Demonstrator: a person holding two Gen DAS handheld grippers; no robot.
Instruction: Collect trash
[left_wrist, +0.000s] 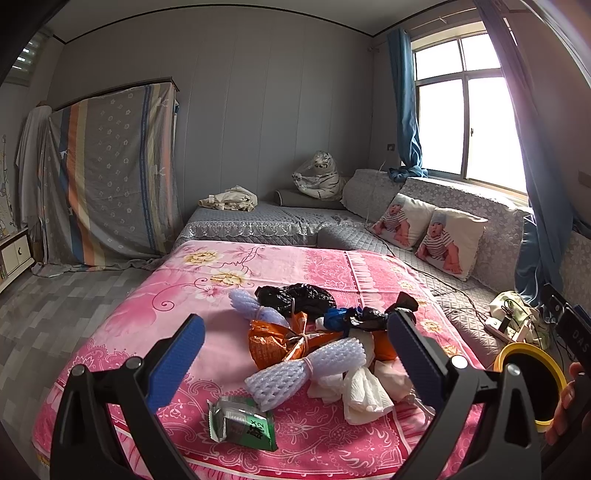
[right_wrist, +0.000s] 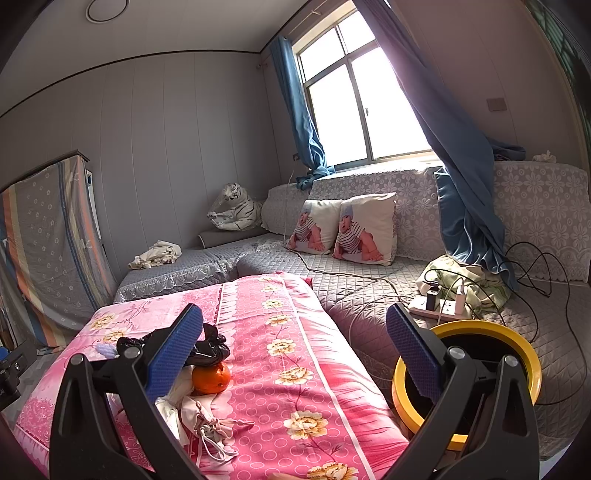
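A heap of trash lies on the pink flowered blanket (left_wrist: 155, 306): two pale foam nets (left_wrist: 303, 369), an orange wrapper (left_wrist: 273, 343), black bags (left_wrist: 295, 297), white tissues (left_wrist: 362, 395) and a green packet (left_wrist: 243, 424). My left gripper (left_wrist: 295, 354) is open, above the heap, holding nothing. My right gripper (right_wrist: 295, 350) is open and empty over the blanket (right_wrist: 280, 350). In the right wrist view an orange fruit (right_wrist: 211, 378), a black bag (right_wrist: 207, 347) and a face mask (right_wrist: 210, 428) lie near the left finger. A yellow-rimmed bin (right_wrist: 480, 332) stands at the right and also shows in the left wrist view (left_wrist: 532, 354).
A grey quilted sofa bed (right_wrist: 369, 295) runs along the window with two baby-print pillows (right_wrist: 343, 229), a power strip with chargers (right_wrist: 439, 306) and loose cables. A toy tiger (left_wrist: 321, 177) sits in the corner. A cloth-covered wardrobe (left_wrist: 110, 173) stands at the left.
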